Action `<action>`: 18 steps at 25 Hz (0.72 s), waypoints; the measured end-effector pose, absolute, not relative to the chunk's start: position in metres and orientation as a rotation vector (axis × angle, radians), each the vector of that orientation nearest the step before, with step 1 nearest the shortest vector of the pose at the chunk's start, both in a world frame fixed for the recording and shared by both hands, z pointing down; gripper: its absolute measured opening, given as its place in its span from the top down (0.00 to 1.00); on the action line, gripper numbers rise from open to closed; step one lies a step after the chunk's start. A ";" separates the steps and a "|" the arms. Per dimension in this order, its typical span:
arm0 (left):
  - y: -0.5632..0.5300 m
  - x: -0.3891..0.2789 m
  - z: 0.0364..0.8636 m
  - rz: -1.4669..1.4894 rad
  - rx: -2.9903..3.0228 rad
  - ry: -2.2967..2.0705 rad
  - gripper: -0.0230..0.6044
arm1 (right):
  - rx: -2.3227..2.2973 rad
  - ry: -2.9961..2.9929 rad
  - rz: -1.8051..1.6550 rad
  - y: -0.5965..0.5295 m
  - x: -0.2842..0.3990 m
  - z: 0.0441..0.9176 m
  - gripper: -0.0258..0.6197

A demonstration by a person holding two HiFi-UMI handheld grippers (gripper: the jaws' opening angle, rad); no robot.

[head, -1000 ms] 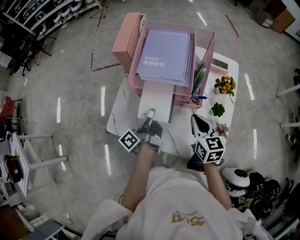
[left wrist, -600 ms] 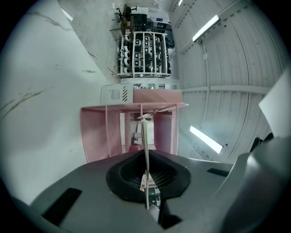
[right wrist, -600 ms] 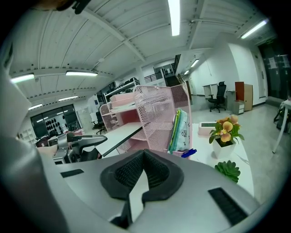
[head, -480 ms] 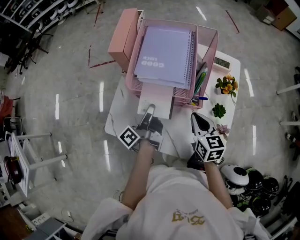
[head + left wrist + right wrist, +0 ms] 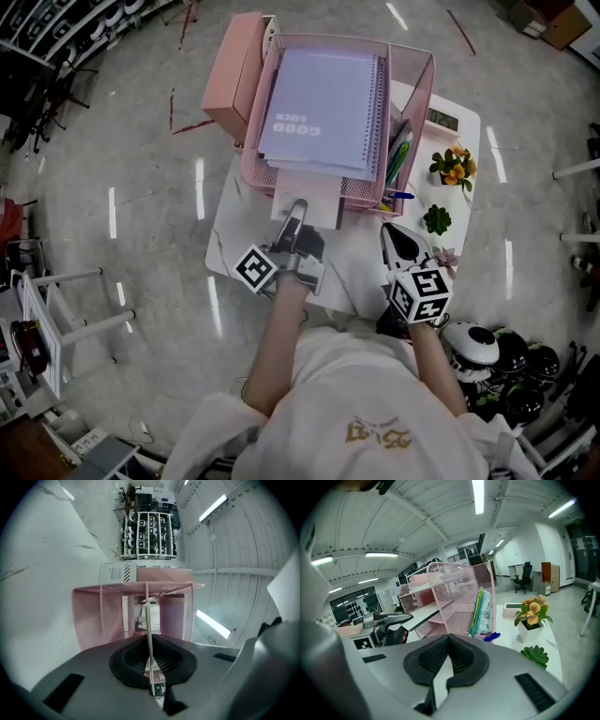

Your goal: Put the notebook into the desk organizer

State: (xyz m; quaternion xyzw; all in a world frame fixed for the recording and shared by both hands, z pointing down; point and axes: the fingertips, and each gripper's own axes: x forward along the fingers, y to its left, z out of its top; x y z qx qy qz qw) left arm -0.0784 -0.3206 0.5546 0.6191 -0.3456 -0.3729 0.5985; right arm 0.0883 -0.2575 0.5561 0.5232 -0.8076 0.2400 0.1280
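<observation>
The left gripper (image 5: 296, 217) (image 5: 150, 654) is clamped on the near edge of the white notebook (image 5: 307, 195) (image 5: 149, 620). In the left gripper view the notebook runs edge-on straight up between the closed jaws. The gripper is rolled onto its side, and its marker cube sits at the lower left of it in the head view. The bare left forearm (image 5: 281, 352) stretches from the bottom centre up toward the middle of the frame.

The notebook lies flat. Its far end reaches under the top tray of the pink desk organizer (image 5: 427, 84) (image 5: 93, 616) (image 5: 459, 597), and its near half sticks out over the white table (image 5: 230, 230). A lilac spiral notebook (image 5: 323, 108) lies on the organizer's top tray in the upper middle of the frame.

The right gripper (image 5: 390, 234) (image 5: 449, 641) has its jaws pressed together with nothing between them. It is held close to the body at lower right and points up-frame over the table's near edge, well apart from the organizer.

Pens (image 5: 397, 155) (image 5: 480, 611) stand in the organizer's right-hand compartment, and a blue pen (image 5: 398, 195) (image 5: 492, 636) lies at its foot. To the right of them stand an orange flower pot (image 5: 450, 169) (image 5: 532, 616) and a green succulent (image 5: 435, 219) (image 5: 536, 656). A pink box (image 5: 230, 70) sits against the organizer's left side.
</observation>
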 end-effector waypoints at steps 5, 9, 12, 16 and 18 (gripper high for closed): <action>-0.324 -0.077 0.556 -0.872 1.431 -0.795 0.91 | 1.533 -2.331 0.719 -0.261 0.093 0.562 0.95; -0.326 -0.077 0.558 -0.875 1.426 -0.795 0.89 | 1.533 -2.325 0.726 -0.265 0.092 0.566 0.95; -0.327 -0.077 0.559 -0.863 1.430 -0.804 0.88 | 1.530 -2.329 0.723 -0.268 0.089 0.565 0.95; -0.328 -0.077 0.559 -0.854 1.425 -0.811 0.84 | 1.527 -2.339 0.714 -0.269 0.084 0.560 0.95; -0.328 -0.077 0.559 -0.850 1.420 -0.813 0.81 | 1.526 -2.344 0.708 -0.269 0.082 0.558 0.95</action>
